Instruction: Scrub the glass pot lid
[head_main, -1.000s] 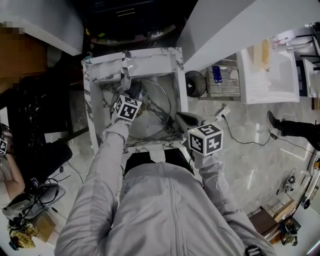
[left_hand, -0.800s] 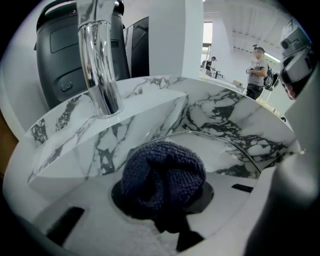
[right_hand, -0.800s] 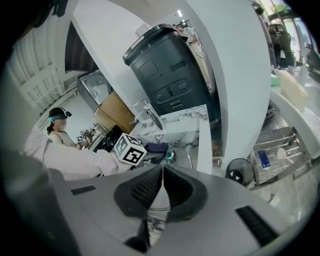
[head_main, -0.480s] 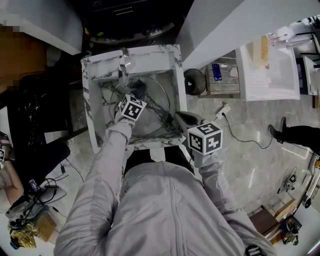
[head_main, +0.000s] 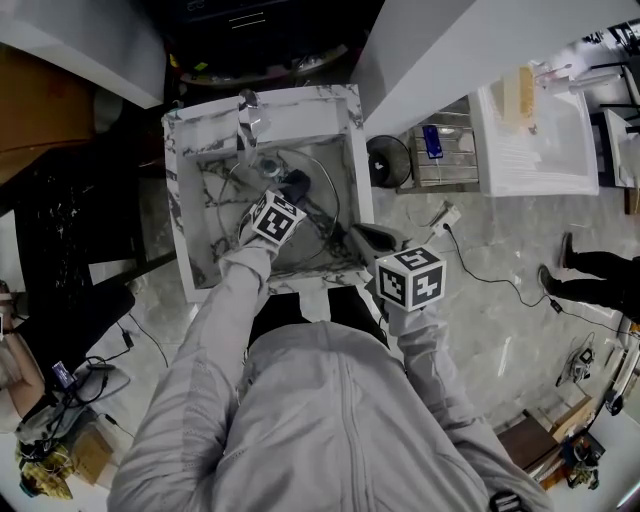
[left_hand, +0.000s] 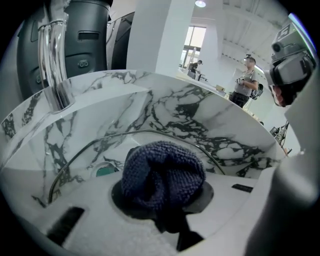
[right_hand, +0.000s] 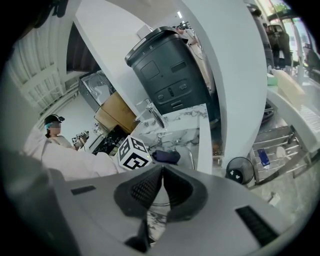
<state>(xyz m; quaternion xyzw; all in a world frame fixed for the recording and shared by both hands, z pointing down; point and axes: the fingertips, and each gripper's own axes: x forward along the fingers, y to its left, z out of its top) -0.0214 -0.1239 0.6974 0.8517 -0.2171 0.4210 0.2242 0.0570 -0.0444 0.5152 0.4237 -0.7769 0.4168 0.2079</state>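
Left claw with cloth at the glass pot lid, in the marble sink

Head view: the glass pot lid (head_main: 318, 196) lies in the sink (head_main: 183, 205) below the faucet (head_main: 248, 112). The left claw (head_main: 289, 191) reaches over it with a dark cloth (head_main: 297, 182) at its tip. The right claw (head_main: 356, 236) sits at the sink's front right corner, by the lid's rim.
Left gripper view: the claw is clamped on the wadded dark-blue knitted cloth. The lid's metal rim arcs behind it against the marble wall, with the faucet at upper left.
Right gripper view: the pads are pressed together at the tips. Nothing can be made out between them. The left claw's marker cube (right_hand: 134, 154) and the cloth show beyond.
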